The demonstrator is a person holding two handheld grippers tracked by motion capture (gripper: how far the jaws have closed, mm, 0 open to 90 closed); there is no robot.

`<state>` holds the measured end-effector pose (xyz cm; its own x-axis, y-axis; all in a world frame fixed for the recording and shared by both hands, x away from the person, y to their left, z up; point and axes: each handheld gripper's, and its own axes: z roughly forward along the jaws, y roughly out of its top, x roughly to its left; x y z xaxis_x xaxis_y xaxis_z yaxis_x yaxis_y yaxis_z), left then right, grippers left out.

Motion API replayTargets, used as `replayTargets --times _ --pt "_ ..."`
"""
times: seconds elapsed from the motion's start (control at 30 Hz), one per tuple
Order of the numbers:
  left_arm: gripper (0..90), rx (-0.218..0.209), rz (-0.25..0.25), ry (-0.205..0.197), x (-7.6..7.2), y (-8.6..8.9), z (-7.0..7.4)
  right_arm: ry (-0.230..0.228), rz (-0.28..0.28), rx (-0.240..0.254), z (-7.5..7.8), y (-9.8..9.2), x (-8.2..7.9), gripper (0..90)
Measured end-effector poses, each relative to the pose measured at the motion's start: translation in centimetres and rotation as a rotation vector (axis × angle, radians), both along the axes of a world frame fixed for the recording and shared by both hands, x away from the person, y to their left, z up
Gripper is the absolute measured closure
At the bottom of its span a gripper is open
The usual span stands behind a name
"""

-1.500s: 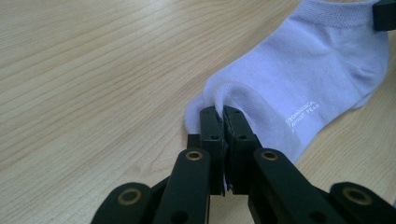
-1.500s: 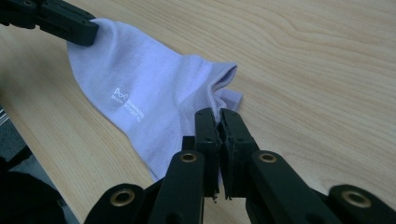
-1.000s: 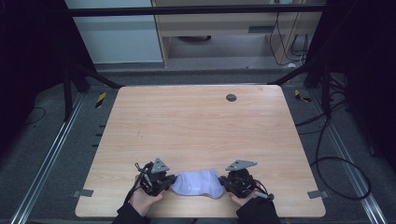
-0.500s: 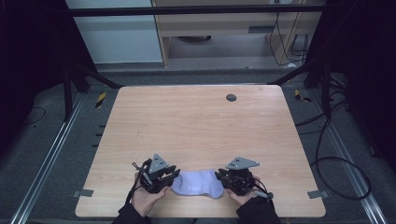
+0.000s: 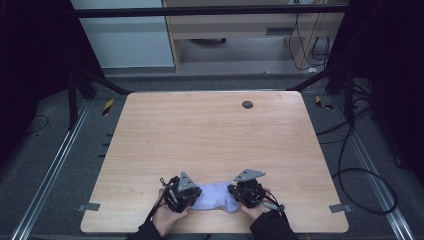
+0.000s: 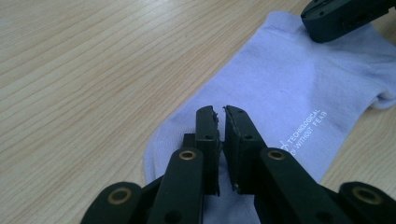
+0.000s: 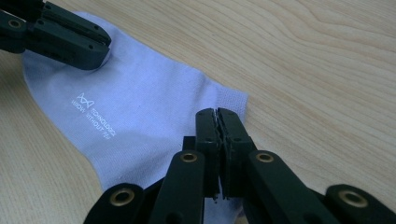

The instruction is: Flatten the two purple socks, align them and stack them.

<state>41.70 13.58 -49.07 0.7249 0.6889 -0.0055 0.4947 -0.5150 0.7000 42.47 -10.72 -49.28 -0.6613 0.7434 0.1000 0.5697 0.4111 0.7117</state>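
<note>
On the left, the left gripper (image 5: 192,196) sits at the left end of a pale blue sock (image 5: 214,197), near the front edge of the wooden counter (image 5: 210,135). In the left gripper view its fingers (image 6: 208,128) are almost together with a thin gap. They have just been closing, low over the sock's rounded end, and I cannot tell if any cloth is pinched. The sock (image 6: 299,93) lies flat, and its long way runs left to right between the two hands. On the right, the right gripper (image 5: 239,196) sits at the other end, by the ribbed opening. Its fingers (image 7: 208,128) are pressed together over that edge of the sock (image 7: 140,112), and cloth may be caught between them. Each hand is nearest its own end, so each can lift its own end.
</note>
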Motion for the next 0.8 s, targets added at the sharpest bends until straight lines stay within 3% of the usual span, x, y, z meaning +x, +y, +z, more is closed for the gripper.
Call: replayTargets --times 0.13,0.3,0.4,0.43,0.47,0.5,0.57,0.8 --pt "80.5 -0.022 0.005 -0.006 0.1 0.3 0.2 -0.008 0.008 -0.001 0.1 0.0 -0.1 85.8" --pt "74.1 -0.065 0.029 -0.039 0.3 1.3 1.3 -0.038 0.001 0.035 0.7 -0.5 -0.1 80.0" --pt "67.6 -0.103 0.091 -0.075 1.0 3.4 2.3 -0.091 -0.055 0.058 1.3 -1.9 0.3 68.7" --pt "65.3 -0.103 0.091 -0.075 1.0 3.4 2.3 -0.091 -0.055 0.058 1.3 -1.9 0.3 68.7" --pt "62.5 -0.113 0.129 -0.093 1.5 4.6 2.5 -0.116 -0.092 0.065 1.5 -2.7 0.6 61.6" --pt "59.9 -0.113 0.129 -0.093 1.5 4.6 2.5 -0.127 -0.115 0.066 1.6 -3.2 0.7 56.7" --pt "54.6 -0.126 0.195 -0.110 2.4 6.4 2.5 -0.143 -0.154 0.062 1.6 -4.2 1.1 50.8" --pt "39.6 -0.122 0.284 -0.115 3.9 10.0 2.2 -0.150 -0.262 0.054 1.3 -7.7 2.3 38.6"
